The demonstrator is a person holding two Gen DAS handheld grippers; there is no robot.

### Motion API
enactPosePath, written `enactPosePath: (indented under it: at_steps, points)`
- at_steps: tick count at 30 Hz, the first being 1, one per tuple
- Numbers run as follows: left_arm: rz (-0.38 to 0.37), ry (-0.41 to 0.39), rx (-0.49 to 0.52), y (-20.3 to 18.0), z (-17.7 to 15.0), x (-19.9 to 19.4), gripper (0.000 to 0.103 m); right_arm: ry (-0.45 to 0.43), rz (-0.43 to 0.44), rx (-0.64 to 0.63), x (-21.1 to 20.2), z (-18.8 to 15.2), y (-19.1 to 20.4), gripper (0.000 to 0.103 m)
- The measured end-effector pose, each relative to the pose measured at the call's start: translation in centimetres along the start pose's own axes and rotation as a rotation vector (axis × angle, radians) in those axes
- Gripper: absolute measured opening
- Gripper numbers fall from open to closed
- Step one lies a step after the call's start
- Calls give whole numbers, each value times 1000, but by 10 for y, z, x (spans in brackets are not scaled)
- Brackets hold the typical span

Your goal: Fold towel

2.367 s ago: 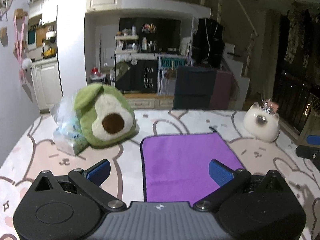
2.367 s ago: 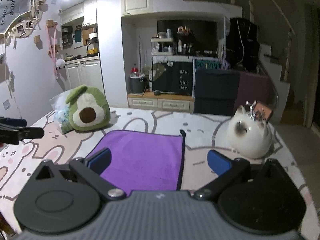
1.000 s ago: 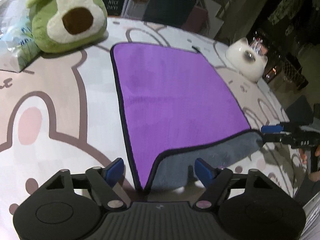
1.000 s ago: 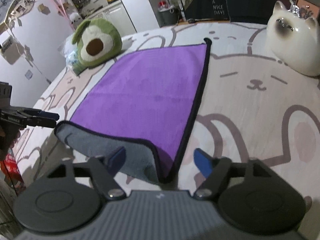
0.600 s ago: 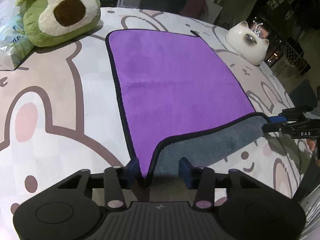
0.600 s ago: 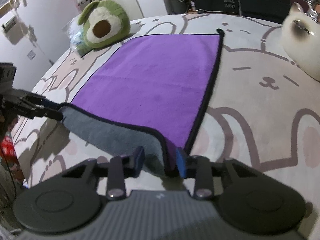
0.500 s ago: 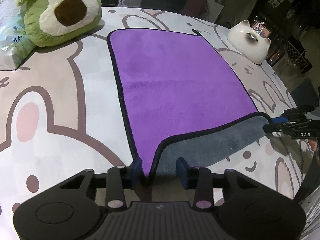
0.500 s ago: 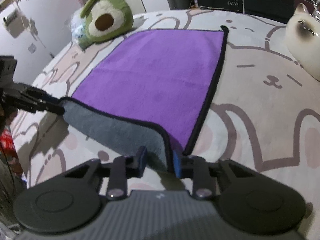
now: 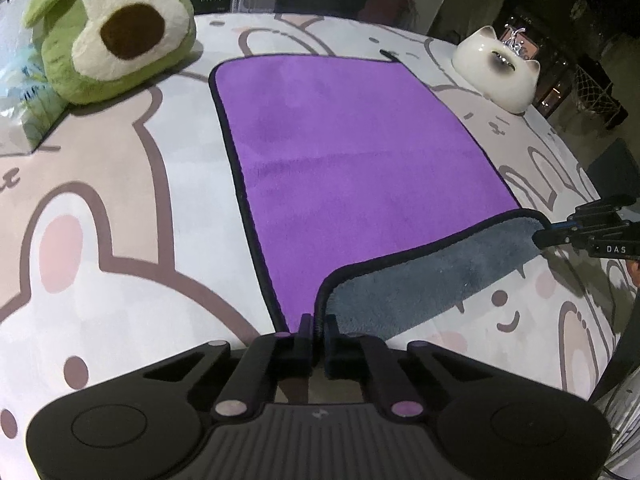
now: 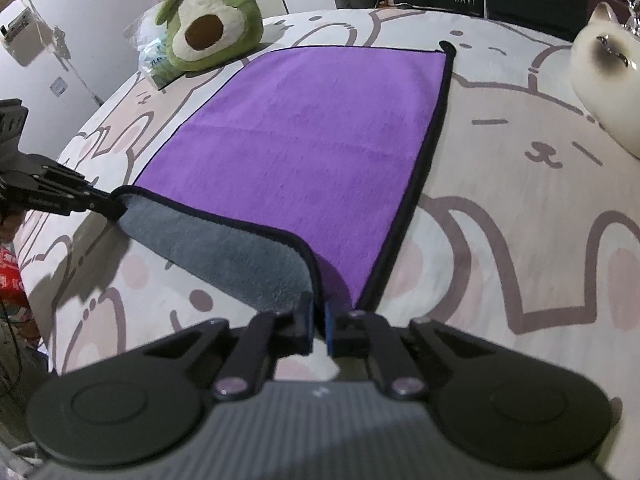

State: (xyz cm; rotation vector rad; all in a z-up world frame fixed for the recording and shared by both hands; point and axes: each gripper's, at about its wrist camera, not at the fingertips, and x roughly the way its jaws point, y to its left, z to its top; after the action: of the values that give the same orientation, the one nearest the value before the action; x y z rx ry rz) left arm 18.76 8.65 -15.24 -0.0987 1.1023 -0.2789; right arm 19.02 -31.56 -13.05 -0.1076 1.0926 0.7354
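**Both jaws clamped on the towel's near corners**

The towel (image 9: pixel 352 152) lies spread purple side up on the bench (image 9: pixel 100 184), far edge flat, near edge lifted so the grey underside shows. The left gripper (image 9: pixel 318 330) has its jaws pinched together on the near-left corner. The right gripper (image 10: pixel 319 322) has its jaws pinched on the near-right corner. An avocado plush (image 9: pixel 116 28) sits by the far-left corner.

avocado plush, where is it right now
The avocado plush sits at the table's far left in the left wrist view, beyond the purple towel's far-left corner, beside a plastic packet.
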Motion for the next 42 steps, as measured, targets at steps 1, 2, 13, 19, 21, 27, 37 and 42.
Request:
enactPosePath:
  at_steps: [1, 2, 13, 19, 21, 27, 37, 42]
  points:
    - [0, -10, -1, 0, 0, -2, 5, -7, 1, 3, -1, 1, 0, 5]
    - [-2, -25, -6, 1, 2, -4, 5, -16, -2, 3, -3, 1, 0, 5]
    - [1, -168, -47, 1, 20, -33, 5, -160, -29, 46, -27, 14, -3, 5]
    - [12, -228, -57, -2, 32, -44, 5, -224, -40, 56, -39, 24, -1, 5]
    - [14, -242, -58, -2, 35, -46, 5, -246, -47, 55, -43, 26, 0, 5]
    - [26, -280, -61, -2, 47, -53, 5, -317, -56, 50, -52, 39, 2, 5]
    - [58, -318, -42, 3, 79, -50, 5, -375, -102, 23, -52, 70, 1, 5]
    - [72, -319, -25, 9, 99, -44, 5, -383, -117, 16, -48, 89, -5, 5]
